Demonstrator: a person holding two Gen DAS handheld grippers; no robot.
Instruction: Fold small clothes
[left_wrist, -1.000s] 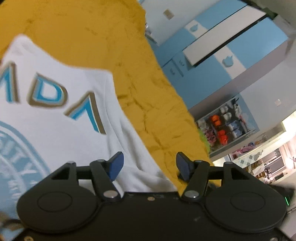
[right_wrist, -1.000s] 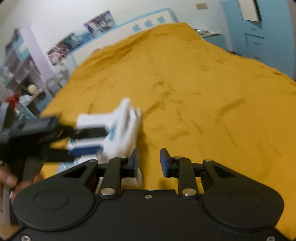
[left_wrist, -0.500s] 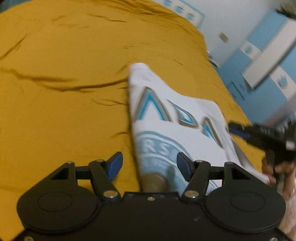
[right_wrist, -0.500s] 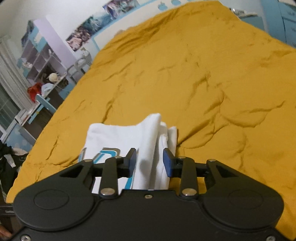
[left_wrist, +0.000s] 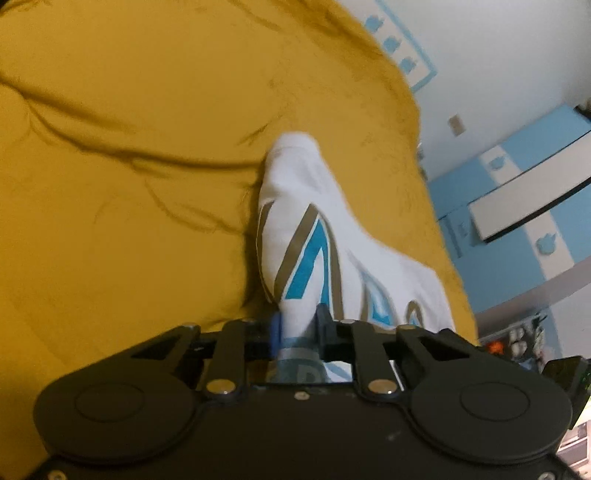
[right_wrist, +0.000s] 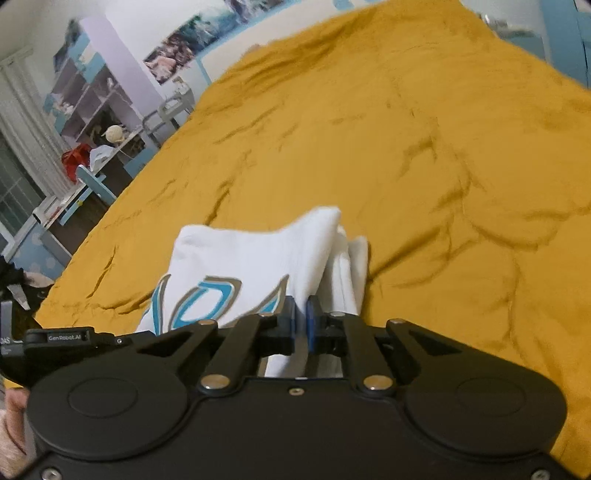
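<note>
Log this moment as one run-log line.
left tongs: closing on white shirt | right tongs: shut on shirt's other edge | surface: yellow bedspread

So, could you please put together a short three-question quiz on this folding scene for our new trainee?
1. True or false: the white shirt lies on a yellow bedspread.
2. Which gripper has white cloth between its fingers? A) left only B) right only C) both
3. Fill in: the large letters printed on the shirt are blue with a ____ outline.

Key:
1. True.
2. C. The left gripper is closing on a bunched fold of the shirt, and the right gripper is shut on a thin layer at the shirt's other edge.
3. Grey.
</note>
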